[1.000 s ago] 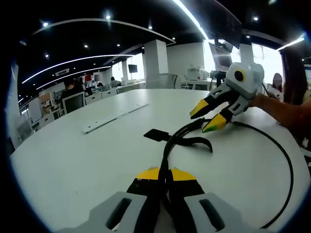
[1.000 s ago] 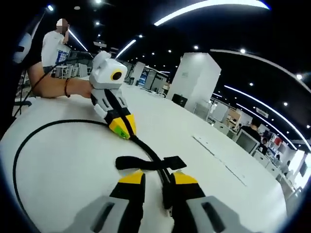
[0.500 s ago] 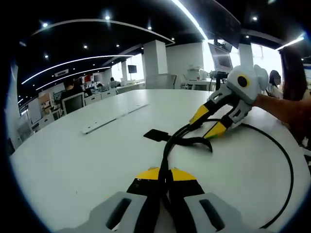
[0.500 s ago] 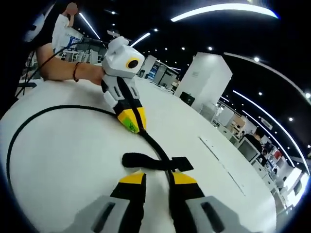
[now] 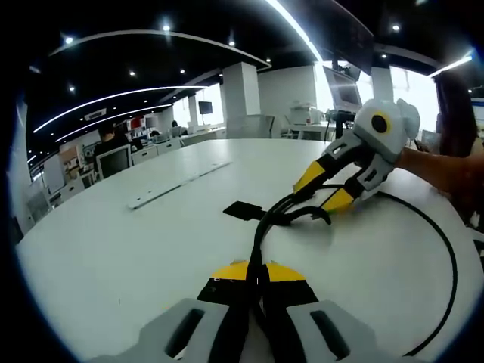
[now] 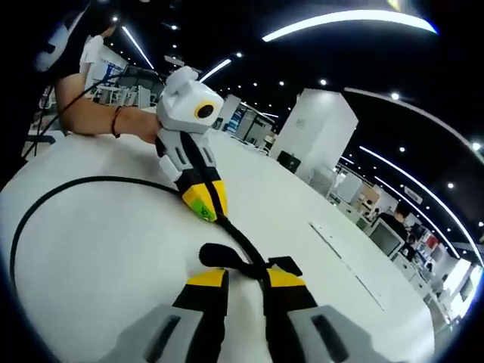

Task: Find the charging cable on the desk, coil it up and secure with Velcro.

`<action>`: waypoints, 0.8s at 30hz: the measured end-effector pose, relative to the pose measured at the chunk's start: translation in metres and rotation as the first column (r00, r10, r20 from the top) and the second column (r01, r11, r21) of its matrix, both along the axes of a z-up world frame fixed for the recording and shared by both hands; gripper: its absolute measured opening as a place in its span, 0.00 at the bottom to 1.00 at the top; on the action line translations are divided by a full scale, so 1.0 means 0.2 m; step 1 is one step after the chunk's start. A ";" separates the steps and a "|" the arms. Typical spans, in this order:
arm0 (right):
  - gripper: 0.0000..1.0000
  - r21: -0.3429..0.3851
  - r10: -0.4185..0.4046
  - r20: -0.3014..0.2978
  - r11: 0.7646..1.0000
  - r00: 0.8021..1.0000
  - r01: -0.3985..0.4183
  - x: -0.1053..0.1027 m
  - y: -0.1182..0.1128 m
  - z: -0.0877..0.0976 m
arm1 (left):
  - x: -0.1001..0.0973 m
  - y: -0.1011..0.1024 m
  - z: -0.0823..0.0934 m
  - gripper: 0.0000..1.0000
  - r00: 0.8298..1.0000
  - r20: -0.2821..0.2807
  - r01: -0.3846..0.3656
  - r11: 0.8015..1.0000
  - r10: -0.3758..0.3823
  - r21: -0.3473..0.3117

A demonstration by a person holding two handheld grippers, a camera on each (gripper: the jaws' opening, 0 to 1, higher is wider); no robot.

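A black charging cable (image 5: 452, 257) lies in a wide loop on the white round table (image 5: 113, 242). My left gripper (image 5: 255, 274) is shut on the cable near its doubled end. A black Velcro strap (image 5: 243, 210) is on the cable just ahead, one end curling up. My right gripper (image 5: 324, 189) reaches in from the right, open, its yellow tips straddling the cable beside the strap. In the right gripper view, my right gripper (image 6: 243, 278) stands open over the strap (image 6: 223, 255). The cable (image 6: 45, 200) runs to the left gripper (image 6: 206, 208), which pinches it.
A long white power strip (image 5: 178, 181) lies flat on the far side of the table, also seen as the strip (image 6: 344, 257). A person's forearm (image 5: 446, 170) holds the right gripper; another forearm (image 6: 98, 125) holds the left. Office desks and monitors stand beyond.
My right gripper has come down and closer to the strap, its tips now at the cable. The strap's free end has curled up. The left gripper has held still.
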State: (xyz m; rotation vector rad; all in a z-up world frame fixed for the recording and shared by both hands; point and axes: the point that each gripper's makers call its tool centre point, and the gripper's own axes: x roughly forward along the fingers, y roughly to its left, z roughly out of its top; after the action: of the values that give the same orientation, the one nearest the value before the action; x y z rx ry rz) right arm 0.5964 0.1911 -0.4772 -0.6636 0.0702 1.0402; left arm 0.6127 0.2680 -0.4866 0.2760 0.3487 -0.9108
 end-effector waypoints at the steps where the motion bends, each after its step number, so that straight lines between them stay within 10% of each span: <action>1: 0.19 0.004 0.002 -0.001 1.000 1.000 -0.002 0.00 0.00 0.00 | 0.00 0.00 0.00 0.06 1.000 0.000 0.000 1.000 0.000 0.000; 24: 0.18 0.002 0.031 0.030 1.000 0.999 -0.031 -0.05 0.08 0.06 | -0.01 0.00 0.00 0.06 1.000 0.003 0.002 1.000 -0.002 0.004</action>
State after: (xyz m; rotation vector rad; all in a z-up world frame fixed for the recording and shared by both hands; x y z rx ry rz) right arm 0.5873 0.2064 -0.4657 -0.6795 0.0329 1.0600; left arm 0.6099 0.2682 -0.4871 0.2818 0.3477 -0.9113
